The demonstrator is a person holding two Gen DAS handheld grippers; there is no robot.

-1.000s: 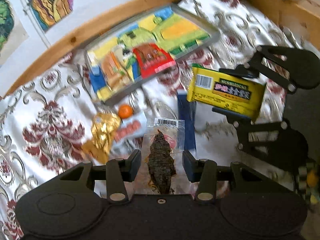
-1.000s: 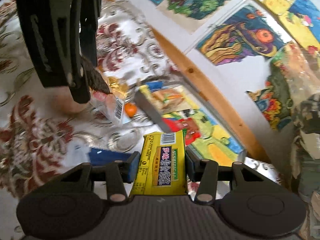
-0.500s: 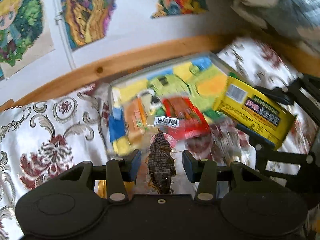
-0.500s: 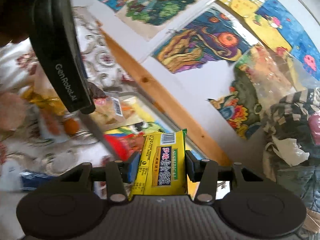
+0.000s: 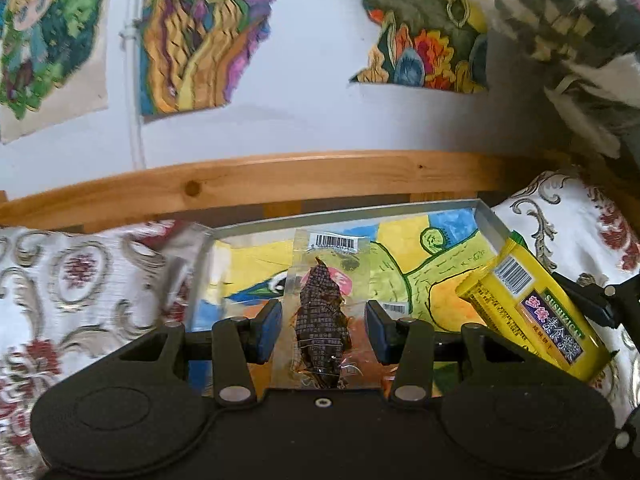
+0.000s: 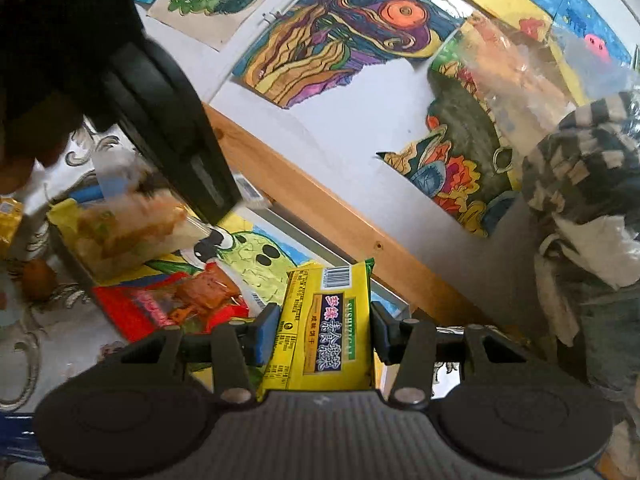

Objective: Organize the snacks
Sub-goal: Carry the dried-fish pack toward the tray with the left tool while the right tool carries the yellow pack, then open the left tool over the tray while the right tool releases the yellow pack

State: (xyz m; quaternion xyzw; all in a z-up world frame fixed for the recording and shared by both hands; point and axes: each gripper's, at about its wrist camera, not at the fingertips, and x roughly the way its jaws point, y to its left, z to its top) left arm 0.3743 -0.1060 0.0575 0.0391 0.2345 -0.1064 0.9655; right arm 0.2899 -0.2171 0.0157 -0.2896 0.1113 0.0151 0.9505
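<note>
Yellow packet (image 6: 326, 328) in right tool (image 6: 324, 334), one clear packet (image 5: 324, 312) in left tool (image 5: 324, 330).

Blurred: clear packet with orange snack (image 6: 132, 228), half hidden behind black left gripper body (image 6: 176, 136). Small print on yellow packet (image 6: 324, 328) unreadable.

The right claw (image 6: 324, 336) grips a yellow snack packet (image 6: 326, 332) between its blue pads (image 6: 264, 334), barcode end pointing away. Beyond it a tray (image 6: 260, 216) with a colourful drawn liner holds a red packet (image 6: 168, 304) and a clear orange-tinted one (image 6: 128, 232). The left claw's black body (image 6: 172, 136) hangs over the tray.
</note>
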